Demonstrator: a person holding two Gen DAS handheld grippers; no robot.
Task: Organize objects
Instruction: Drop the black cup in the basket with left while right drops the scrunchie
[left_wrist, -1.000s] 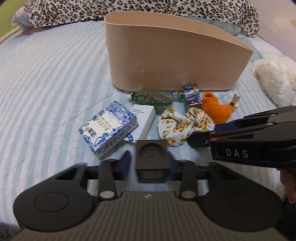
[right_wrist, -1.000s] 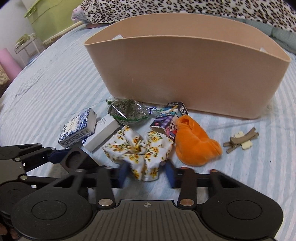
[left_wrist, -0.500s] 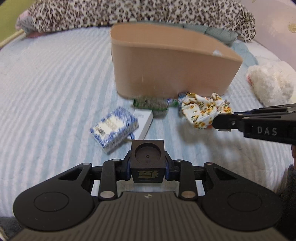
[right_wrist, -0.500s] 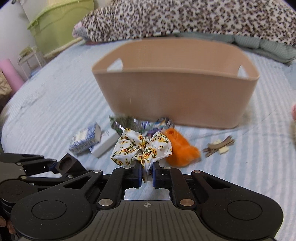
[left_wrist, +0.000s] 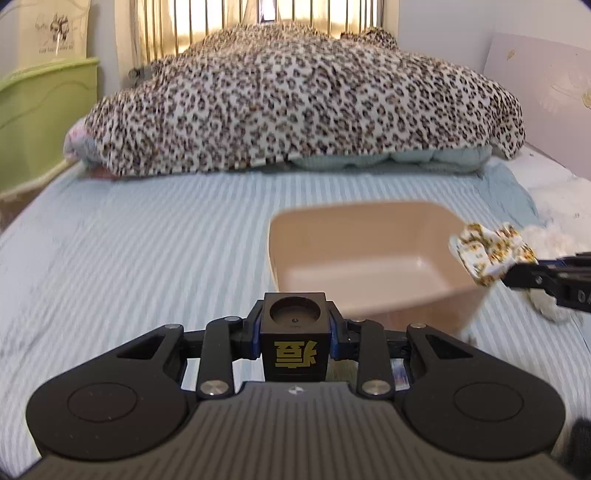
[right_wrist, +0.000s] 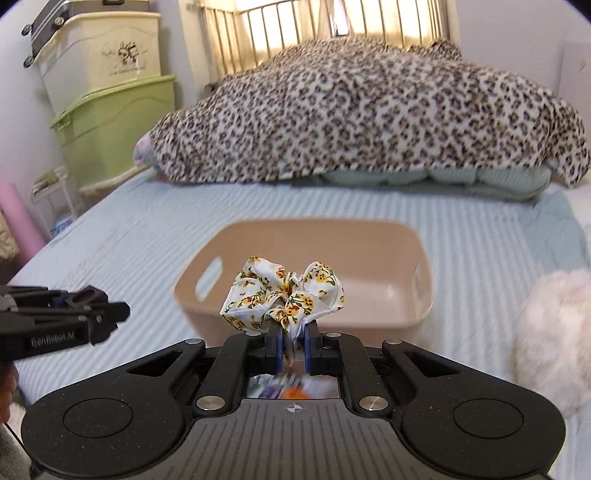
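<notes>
My left gripper (left_wrist: 295, 336) is shut on a dark brown cube (left_wrist: 294, 343) with a round dimple on top and gold characters on its face. It hangs above the bed, just short of the near left corner of the tan basket (left_wrist: 354, 221). My right gripper (right_wrist: 294, 345) is shut on a white floral scrunchie (right_wrist: 284, 295), held over the near rim of the basket (right_wrist: 314, 230), whose inside shows bare. The scrunchie also shows in the left wrist view (left_wrist: 487, 254), at the basket's right edge. The left gripper shows at the left of the right wrist view (right_wrist: 107, 314).
The basket sits on a pale blue striped bedspread (left_wrist: 147, 251). A leopard-print blanket (left_wrist: 295, 110) is heaped at the far end. A white plush toy (right_wrist: 554, 332) lies to the right. Green and cream storage bins (right_wrist: 110, 110) stand left of the bed.
Both grippers have risen well above the bed and now look down into the basket. The scrunchie and the cube went up with them. The small items on the bed have dropped out of view.
</notes>
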